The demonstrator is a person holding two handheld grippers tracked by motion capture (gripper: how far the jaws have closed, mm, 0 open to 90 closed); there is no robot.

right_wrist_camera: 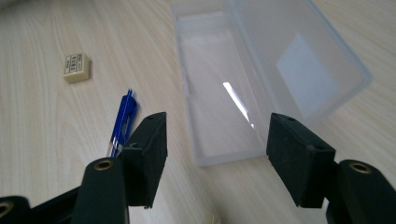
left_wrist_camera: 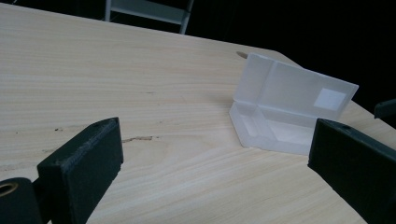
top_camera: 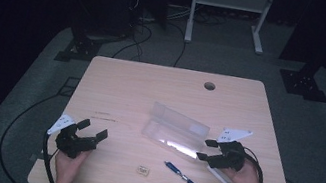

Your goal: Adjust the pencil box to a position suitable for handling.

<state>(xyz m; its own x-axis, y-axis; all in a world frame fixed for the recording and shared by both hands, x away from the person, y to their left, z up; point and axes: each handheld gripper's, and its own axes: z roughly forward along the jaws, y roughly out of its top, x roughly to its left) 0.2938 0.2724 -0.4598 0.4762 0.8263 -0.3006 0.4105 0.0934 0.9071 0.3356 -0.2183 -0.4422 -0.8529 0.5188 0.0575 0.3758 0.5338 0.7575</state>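
Pale wood grain runs across the tabletop, and the clear plastic box that lies open near its middle serves as the landmark for everything else. Nearest the person's edge, a small cream eraser lies on the wood in front of the box, and just to its right a blue pen lies slantwise, apart from both the eraser and the box. In the right gripper view the pen shows beside one black jaw and the eraser beyond it.

On the box's right end, the right tool is held in the person's right hand with its jaws spread wide; nothing is between them, and they are clear of the box wall (in its own view the open tray lies straight ahead past the jaws, which do not touch it). Well to the left of the box, the left tool is held low over the wood, its jaws likewise spread and empty; its view looks across bare grain to the box, whose lid stands up from the tray's far side with a pale label on it.

Beyond the box, near the far edge, a round cable hole pierces the wood.
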